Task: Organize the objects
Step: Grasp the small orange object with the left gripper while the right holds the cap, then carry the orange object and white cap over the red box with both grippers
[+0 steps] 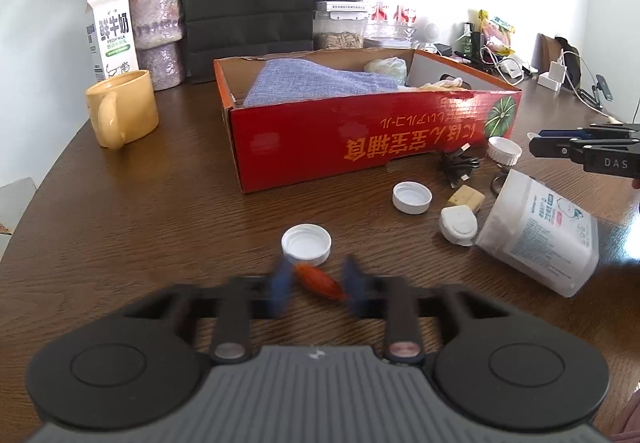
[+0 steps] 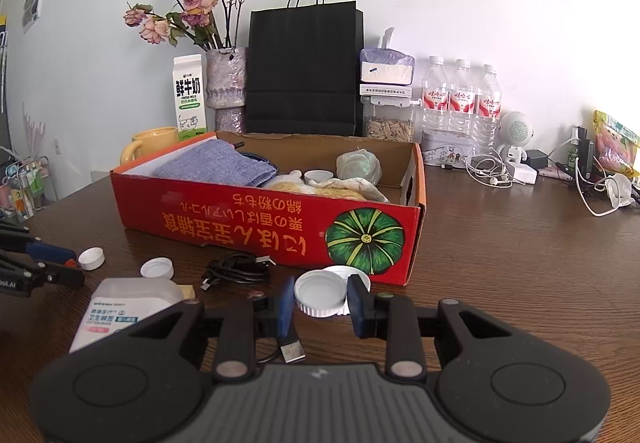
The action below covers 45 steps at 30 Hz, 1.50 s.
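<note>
I am working over the table (image 1: 160, 211) with the box (image 1: 320, 131) sitting open at twelve o'clock from both grippers, already holding a cloth and some soft bits. From here the box's near wall is looking like the main hazard: anything I am carrying in too low is likely going to clip that rim and get knocked loose. The pack (image 1: 540, 239) is lying tilted at three o'clock of my left side, near enough that a wide swing may shove it. The cable (image 2: 236, 269) is sprawling at ten o'clock of the right gripper (image 2: 322, 307), with a plug lying just under the left finger, so I am risking a snag there. That gripper is pinching a white lid (image 2: 320, 293) across its rim, jaws partly closed; the lid may be tipping out. A cap (image 1: 306, 243) is resting at twelve o'clock, just beside the left gripper (image 1: 316, 275), which is drawn in narrow on the orange piece (image 1: 318, 281), blurred; that tapered piece may be squirting free or bumping the cap
</note>
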Each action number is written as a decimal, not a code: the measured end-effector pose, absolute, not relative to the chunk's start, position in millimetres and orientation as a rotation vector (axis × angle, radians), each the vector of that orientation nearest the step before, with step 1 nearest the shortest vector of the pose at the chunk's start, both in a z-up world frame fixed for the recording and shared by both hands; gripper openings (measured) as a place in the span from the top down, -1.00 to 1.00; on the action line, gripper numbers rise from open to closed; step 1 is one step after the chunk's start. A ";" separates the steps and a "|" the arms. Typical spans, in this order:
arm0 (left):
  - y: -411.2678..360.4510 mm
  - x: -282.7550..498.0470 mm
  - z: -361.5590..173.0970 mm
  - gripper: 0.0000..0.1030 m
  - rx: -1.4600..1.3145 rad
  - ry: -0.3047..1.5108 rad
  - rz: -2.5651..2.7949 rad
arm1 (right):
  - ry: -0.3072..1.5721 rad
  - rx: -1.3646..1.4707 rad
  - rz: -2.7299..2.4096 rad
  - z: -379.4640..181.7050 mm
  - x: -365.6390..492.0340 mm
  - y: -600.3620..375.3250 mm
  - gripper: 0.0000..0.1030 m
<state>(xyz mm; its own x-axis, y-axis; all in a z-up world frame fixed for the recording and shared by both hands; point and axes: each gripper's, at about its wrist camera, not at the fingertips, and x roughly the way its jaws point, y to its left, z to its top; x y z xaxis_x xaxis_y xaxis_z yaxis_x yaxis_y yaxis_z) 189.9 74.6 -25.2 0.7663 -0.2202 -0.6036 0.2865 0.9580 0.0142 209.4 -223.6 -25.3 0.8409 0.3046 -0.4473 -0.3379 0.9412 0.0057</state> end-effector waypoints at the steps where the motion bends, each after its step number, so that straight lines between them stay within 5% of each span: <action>1: 75.2 189.3 -25.2 0.75 0.102 0.642 -0.273 | 0.460 -0.073 0.339 -25.4 209.8 -223.9 0.47; 21: 51.4 179.8 37.0 0.77 0.015 0.432 -0.112 | 0.407 -0.105 0.376 -14.3 204.5 -216.7 0.47; 32: -1.6 236.9 74.7 0.77 -0.024 0.344 -0.133 | 0.259 -0.148 0.439 37.2 236.7 -190.9 0.47; 45: -26.7 332.4 67.1 0.76 -0.041 0.351 -0.060 | 0.284 -0.093 0.416 32.2 334.6 -165.1 0.47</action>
<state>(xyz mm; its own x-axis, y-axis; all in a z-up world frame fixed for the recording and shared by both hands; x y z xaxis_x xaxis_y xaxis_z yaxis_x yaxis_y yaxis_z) 332.4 -26.7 67.1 0.9374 -0.0662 -0.3419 0.0520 0.9974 -0.0506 334.6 -165.1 32.2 0.8761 0.3850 -0.2904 -0.4107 0.9112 -0.0310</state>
